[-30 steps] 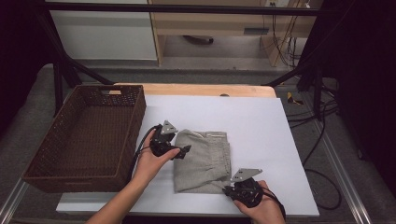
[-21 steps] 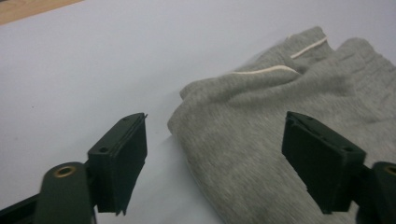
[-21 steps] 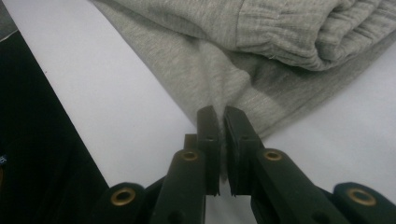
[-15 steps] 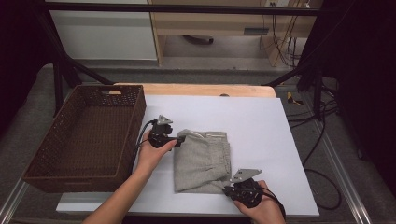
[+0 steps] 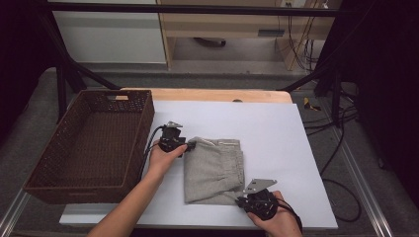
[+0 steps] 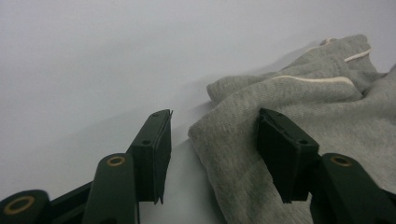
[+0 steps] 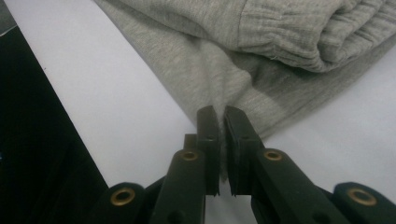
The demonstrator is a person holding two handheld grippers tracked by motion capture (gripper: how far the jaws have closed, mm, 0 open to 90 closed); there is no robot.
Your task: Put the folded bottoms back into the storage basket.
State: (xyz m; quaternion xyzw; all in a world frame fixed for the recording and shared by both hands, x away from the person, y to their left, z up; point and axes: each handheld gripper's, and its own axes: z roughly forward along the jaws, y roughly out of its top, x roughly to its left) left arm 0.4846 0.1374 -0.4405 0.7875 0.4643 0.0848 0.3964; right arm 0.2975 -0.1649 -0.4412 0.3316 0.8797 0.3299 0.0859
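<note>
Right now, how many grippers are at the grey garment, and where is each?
2. The left gripper is at the far left corner of the grey garment, jaws closing around its edge. The right gripper is clamped on the near right corner.

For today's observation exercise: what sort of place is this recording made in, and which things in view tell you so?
Probably a lab or workshop bench set up for recording, not a home. A white table stands inside a dark metal frame, loose cables trail over the floor, and hand-held grippers work a folded grey garment beside a wicker basket.
</note>
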